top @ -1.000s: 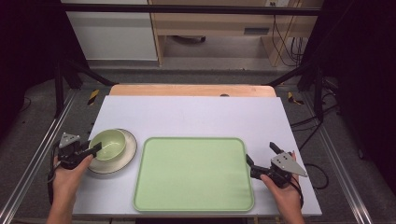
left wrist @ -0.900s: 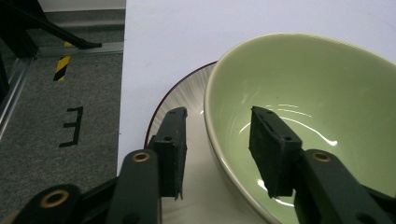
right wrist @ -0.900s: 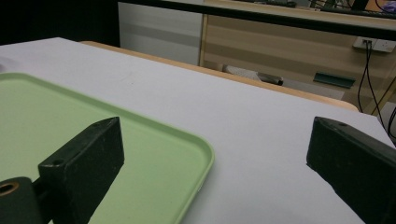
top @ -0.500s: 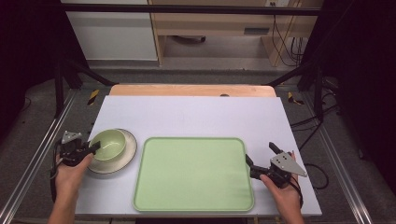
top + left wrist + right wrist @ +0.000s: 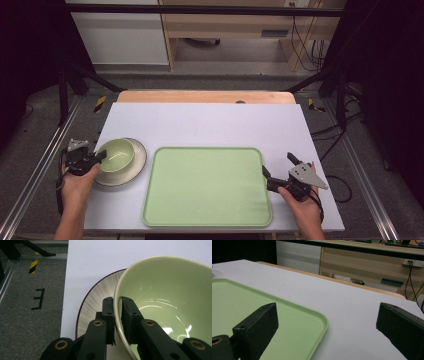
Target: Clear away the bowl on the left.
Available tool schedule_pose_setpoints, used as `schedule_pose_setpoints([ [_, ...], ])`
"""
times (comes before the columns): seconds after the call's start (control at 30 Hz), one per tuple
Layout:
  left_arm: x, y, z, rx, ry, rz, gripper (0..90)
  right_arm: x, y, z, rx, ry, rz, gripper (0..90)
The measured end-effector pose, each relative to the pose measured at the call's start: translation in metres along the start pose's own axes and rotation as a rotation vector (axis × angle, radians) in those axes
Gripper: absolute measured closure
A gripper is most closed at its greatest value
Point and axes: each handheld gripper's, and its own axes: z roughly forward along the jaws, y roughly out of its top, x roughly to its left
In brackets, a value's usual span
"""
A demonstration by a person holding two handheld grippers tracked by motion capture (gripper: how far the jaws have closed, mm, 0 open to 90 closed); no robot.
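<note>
A pale green bowl [image 5: 116,154] [image 5: 165,305] rests on a white plate [image 5: 135,167] [image 5: 96,305] with a dark rim at the table's left. My left gripper [image 5: 98,157] [image 5: 118,302] has just been closing and is shut on the bowl's near-left rim, one jaw outside the wall and one inside. A large green tray [image 5: 207,186] [image 5: 262,312] lies in the middle front. My right gripper [image 5: 277,169] [image 5: 327,332] stands open at the tray's right edge, one jaw over the tray's corner, the other over bare table.
The white table top [image 5: 210,125] runs back to a wooden strip [image 5: 205,96]. Metal rails flank it, and grey floor [image 5: 30,302] lies past the left edge. Cables hang at the back right.
The left gripper has slid a little right onto the bowl's rim and its jaws have closed on it. The right gripper and tray stay put.
</note>
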Motion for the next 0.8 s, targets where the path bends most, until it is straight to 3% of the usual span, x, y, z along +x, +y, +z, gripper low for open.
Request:
schedule_pose_setpoints([
  [0.3, 0.007, -0.001, -0.006, -0.029, -0.043, -0.070, 83.1, -0.001, 0.000, 0.000, -0.001, 0.000, 0.001, 4.4],
  [0.67, 0.001, 0.001, -0.011, -0.041, -0.070, -0.063, 82.9, -0.001, 0.000, 0.000, -0.005, -0.002, 0.001, 4.5],
  [0.8, -0.006, 0.004, -0.014, -0.067, -0.118, -0.086, 82.9, -0.001, 0.001, -0.001, -0.006, -0.002, 0.006, 4.4],
])
